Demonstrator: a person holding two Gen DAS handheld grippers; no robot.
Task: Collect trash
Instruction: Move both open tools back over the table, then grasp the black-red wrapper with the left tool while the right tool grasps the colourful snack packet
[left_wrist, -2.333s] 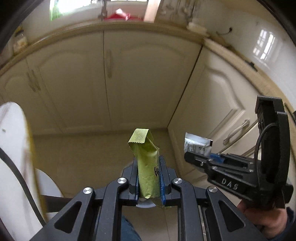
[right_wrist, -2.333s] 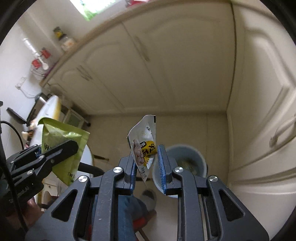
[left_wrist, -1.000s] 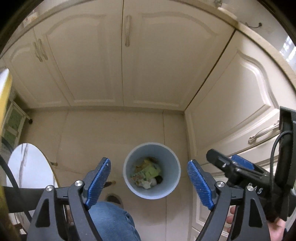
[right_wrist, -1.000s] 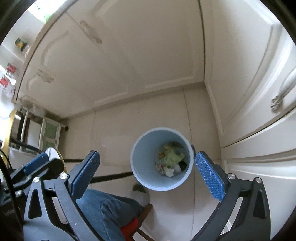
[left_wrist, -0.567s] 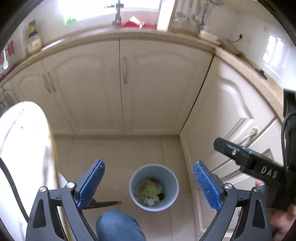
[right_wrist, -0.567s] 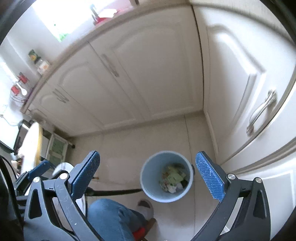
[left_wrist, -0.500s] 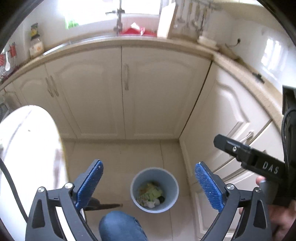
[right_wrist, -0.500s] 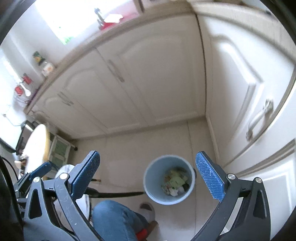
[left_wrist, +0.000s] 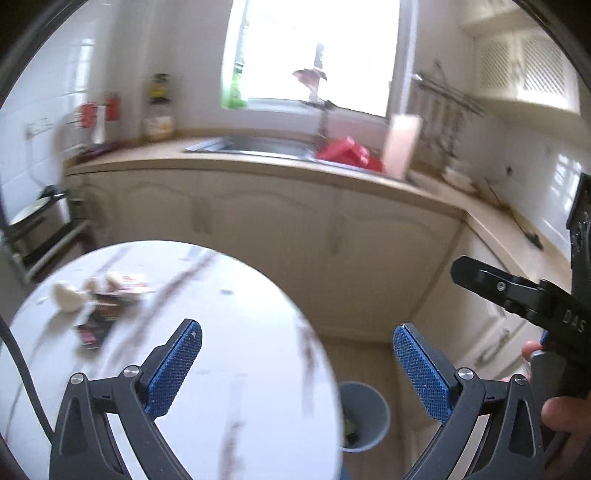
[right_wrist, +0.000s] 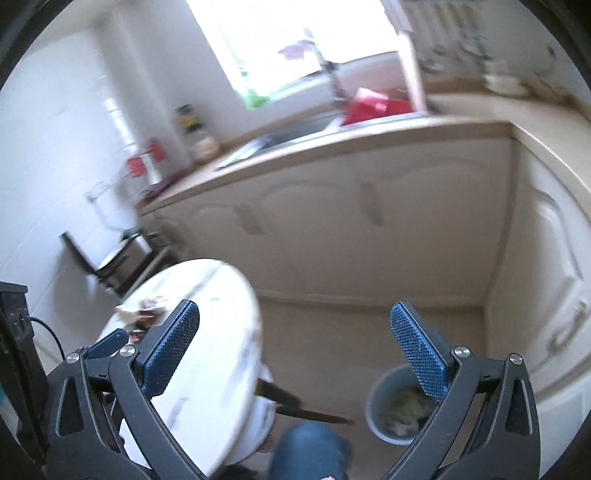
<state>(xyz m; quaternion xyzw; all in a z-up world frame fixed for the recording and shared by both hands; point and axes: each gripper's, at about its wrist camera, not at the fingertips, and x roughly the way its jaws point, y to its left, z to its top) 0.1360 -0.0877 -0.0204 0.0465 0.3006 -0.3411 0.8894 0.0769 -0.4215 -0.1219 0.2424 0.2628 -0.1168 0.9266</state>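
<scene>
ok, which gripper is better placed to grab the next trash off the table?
Left gripper, probably: jaws opening and empty, over the table, trash pile ahead-left. Right gripper is empty too, but beside the table, above the bin.

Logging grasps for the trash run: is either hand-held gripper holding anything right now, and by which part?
Nothing is held. The left hand-held gripper and the right hand-held gripper both stand open and empty.

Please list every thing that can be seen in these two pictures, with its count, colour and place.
table: one, white, round, left of the bin
trash: small pile, mixed colours, far side of the table
bin: one, grey-blue, on the floor, trash inside
cabinets: cream, under the counter
sink: one, steel, below the window
red item: one, by the sink
left tool: open, empty
right tool: open, empty
knee: blue jeans, bottom edge
</scene>
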